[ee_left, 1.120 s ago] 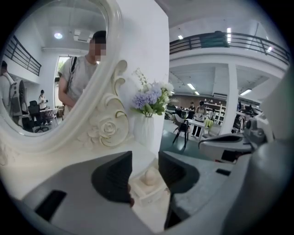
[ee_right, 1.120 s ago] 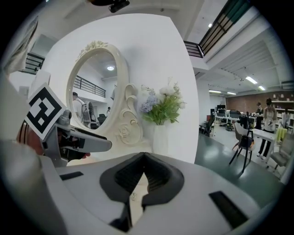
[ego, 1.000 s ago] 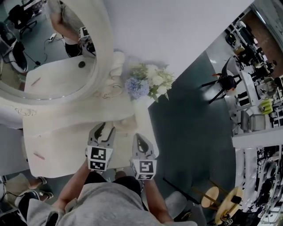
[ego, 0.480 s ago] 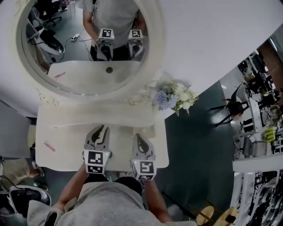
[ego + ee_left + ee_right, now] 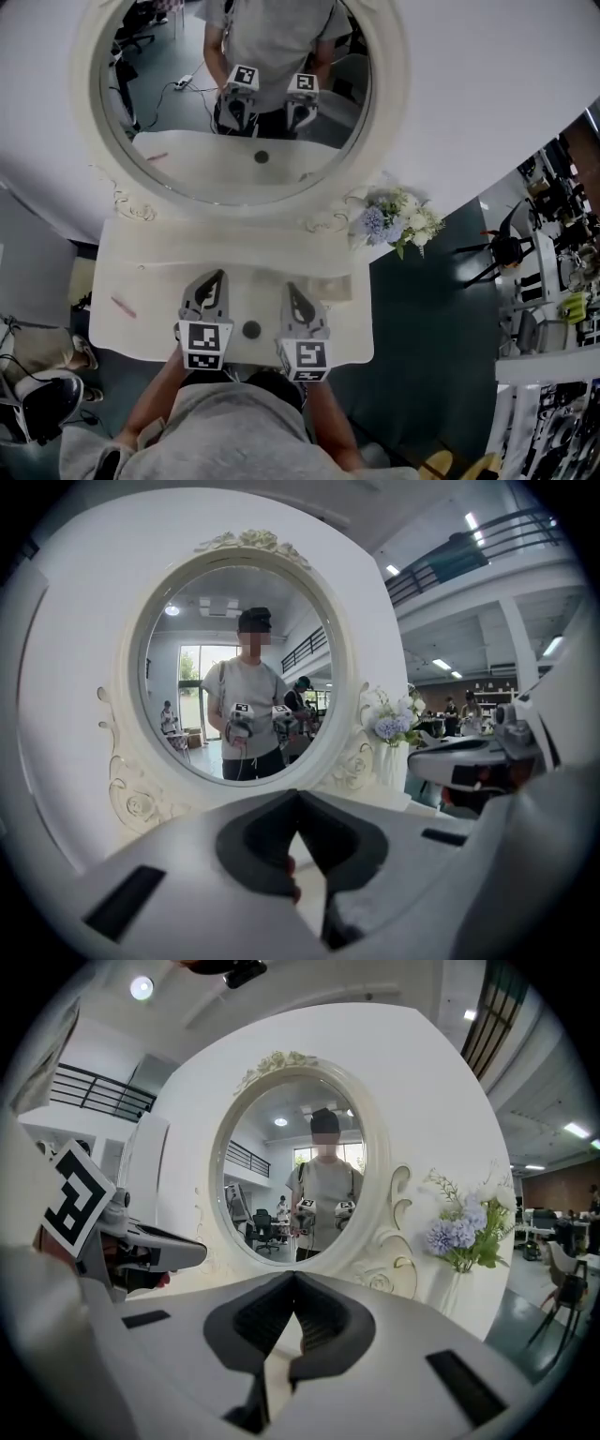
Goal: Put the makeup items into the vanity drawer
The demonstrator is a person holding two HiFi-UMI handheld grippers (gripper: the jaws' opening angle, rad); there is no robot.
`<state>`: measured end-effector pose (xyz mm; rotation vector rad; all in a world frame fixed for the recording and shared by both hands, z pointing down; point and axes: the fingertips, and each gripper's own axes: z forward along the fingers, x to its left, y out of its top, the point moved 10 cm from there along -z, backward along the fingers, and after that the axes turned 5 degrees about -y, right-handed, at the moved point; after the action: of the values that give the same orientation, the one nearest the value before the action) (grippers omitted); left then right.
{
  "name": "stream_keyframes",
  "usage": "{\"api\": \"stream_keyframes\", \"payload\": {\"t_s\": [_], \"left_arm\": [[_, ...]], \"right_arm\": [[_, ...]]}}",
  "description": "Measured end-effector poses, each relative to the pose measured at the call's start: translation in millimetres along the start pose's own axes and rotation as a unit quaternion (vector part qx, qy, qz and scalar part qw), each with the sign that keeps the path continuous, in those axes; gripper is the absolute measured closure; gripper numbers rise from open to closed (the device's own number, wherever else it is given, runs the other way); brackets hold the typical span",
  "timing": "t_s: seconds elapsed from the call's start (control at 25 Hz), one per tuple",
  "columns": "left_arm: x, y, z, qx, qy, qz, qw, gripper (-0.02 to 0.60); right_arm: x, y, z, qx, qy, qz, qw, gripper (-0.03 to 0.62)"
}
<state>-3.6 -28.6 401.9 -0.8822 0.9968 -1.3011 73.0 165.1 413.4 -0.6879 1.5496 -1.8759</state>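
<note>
- On the white vanity top (image 5: 150, 330), near its left end, a thin pink stick (image 5: 124, 307) is seen lying flat, well apart from both grippers; what kind of makeup it is can't be told.
- Near the front edge of the same top, a small dark round item (image 5: 251, 329) is seen lying between the two gripper bodies. It is touched by neither.
- L gripper (image 5: 217, 278) is held over the top, left of centre, and pointed twd the mirror. In the left gripper view its jaws are seen brought together at the tips, w/ nothing gripped.
- R gripper (image 5: 292, 291) is held just beside it at approx. the same height, pointed the same way. In the right gripper view its jaws are likewise seen closed tip to tip, w/ nothing btwn them.
- A round mirror (image 5: 234, 94) in an ornate white frame is set at the back of the vanity. A person in a grey top is reflected in it, w/ both grippers held at chest level.
- A flower bunch (image 5: 398, 220), white and pale blue w/ green leaves, is placed at the back right corner of the vanity, just beside the mirror frame.
</note>
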Motion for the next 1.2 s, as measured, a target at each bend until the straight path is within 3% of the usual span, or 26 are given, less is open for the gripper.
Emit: {"api": "stream_keyframes", "payload": {"t_s": [0.24, 0.76, 1.2], "left_arm": [[18.5, -7.7, -9.7, -0.004, -0.012, 0.001, 0.9999, 0.580], [37.6, -43.9, -18.1, 0.012, -0.089, 0.014, 0.9959, 0.580], [25.4, -92.3, -33.3, 0.064, -0.092, -0.001, 0.9937, 0.580]], "right_arm": [[25.7, 1.0, -0.7, 0.003, -0.014, 0.002, 1.000, 0.582], [67.5, -29.5, -27.3, 0.054, -0.084, 0.007, 0.995, 0.582], [83.6, -79.2, -39.8, 0.119, -0.054, 0.020, 0.991, 0.582]]}}
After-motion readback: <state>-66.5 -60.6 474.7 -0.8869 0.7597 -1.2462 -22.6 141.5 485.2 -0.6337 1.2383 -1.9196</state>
